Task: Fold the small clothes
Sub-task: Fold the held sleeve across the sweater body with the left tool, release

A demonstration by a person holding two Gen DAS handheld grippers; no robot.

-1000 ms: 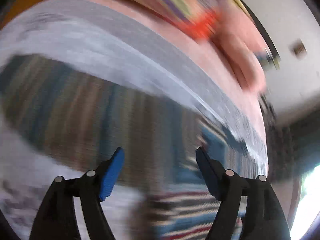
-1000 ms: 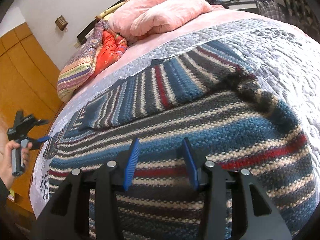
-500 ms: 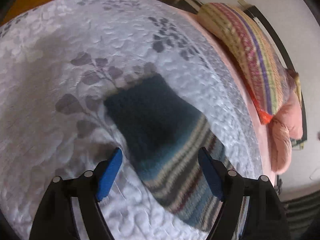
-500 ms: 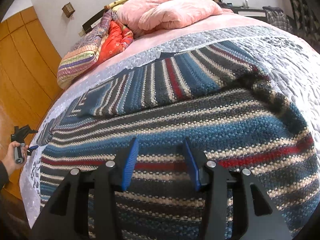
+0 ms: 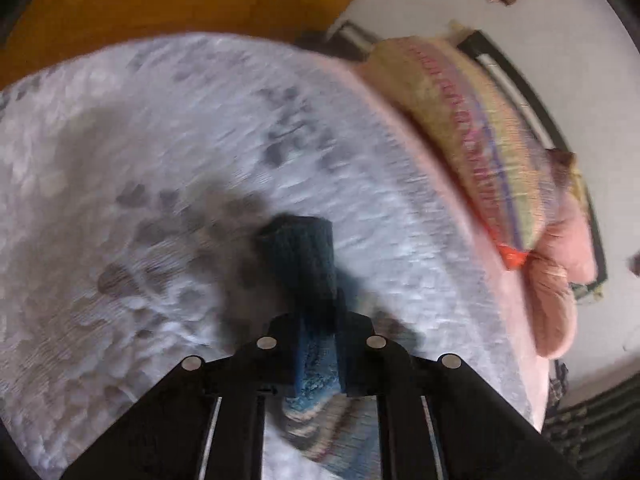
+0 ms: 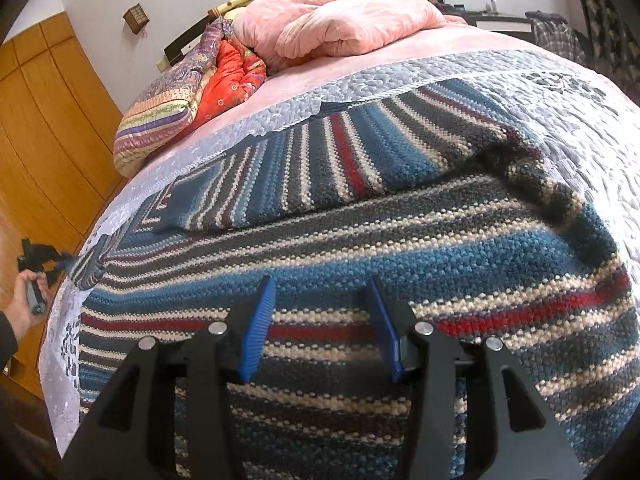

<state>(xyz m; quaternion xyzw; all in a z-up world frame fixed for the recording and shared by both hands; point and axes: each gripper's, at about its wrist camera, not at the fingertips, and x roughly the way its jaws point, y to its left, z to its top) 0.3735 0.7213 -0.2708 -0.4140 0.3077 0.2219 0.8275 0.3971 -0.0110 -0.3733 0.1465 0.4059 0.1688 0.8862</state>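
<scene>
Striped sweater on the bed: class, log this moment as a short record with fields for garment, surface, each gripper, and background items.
garment: striped knit sweater, one sleeve folded across the body
surface: grey quilted bedspread
left gripper: shut on sleeve cuff
right gripper: open, above the sweater body
background: pink duvet, striped pillow
</scene>
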